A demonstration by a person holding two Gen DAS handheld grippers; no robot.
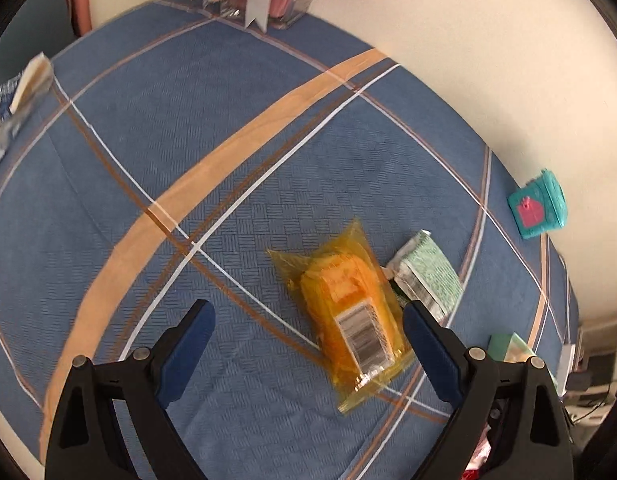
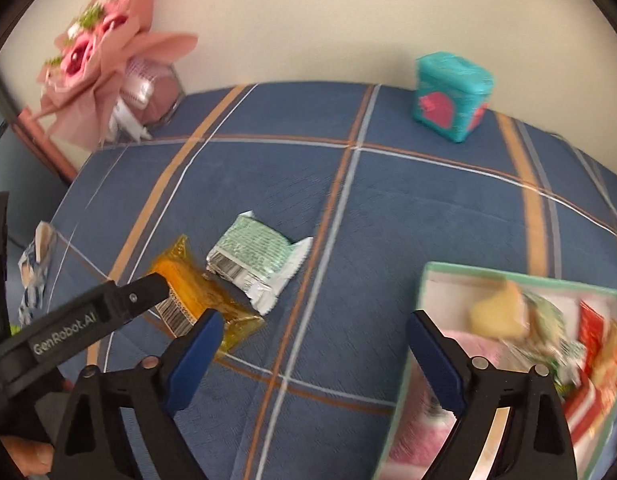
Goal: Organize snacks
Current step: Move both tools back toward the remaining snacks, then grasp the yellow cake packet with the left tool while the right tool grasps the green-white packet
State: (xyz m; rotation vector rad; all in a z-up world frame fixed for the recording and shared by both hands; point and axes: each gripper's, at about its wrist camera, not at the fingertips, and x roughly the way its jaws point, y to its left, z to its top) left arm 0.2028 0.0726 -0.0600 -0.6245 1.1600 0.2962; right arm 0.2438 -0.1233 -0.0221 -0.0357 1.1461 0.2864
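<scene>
An orange snack packet (image 1: 348, 312) with a barcode label lies on the blue checked tablecloth (image 1: 188, 180). A green-and-white packet (image 1: 428, 276) touches its right side. My left gripper (image 1: 308, 306) stands open just above the cloth, with the orange packet between its blue pads and nearer the right one; the pads are not pressing on it. The right wrist view shows the left gripper (image 2: 200, 292) straddling the orange packet (image 2: 188, 280), next to the green packet (image 2: 256, 264). My right gripper (image 2: 316, 316) is open over bare cloth with nothing in it.
A green-rimmed tray (image 2: 424, 280) with several snacks stands at the right. A teal box (image 2: 448, 96) and a pink bouquet (image 2: 100, 48) sit by the wall. A blue-and-white packet (image 2: 36, 268) lies at the left table edge. A hand (image 2: 28, 456) shows at bottom left.
</scene>
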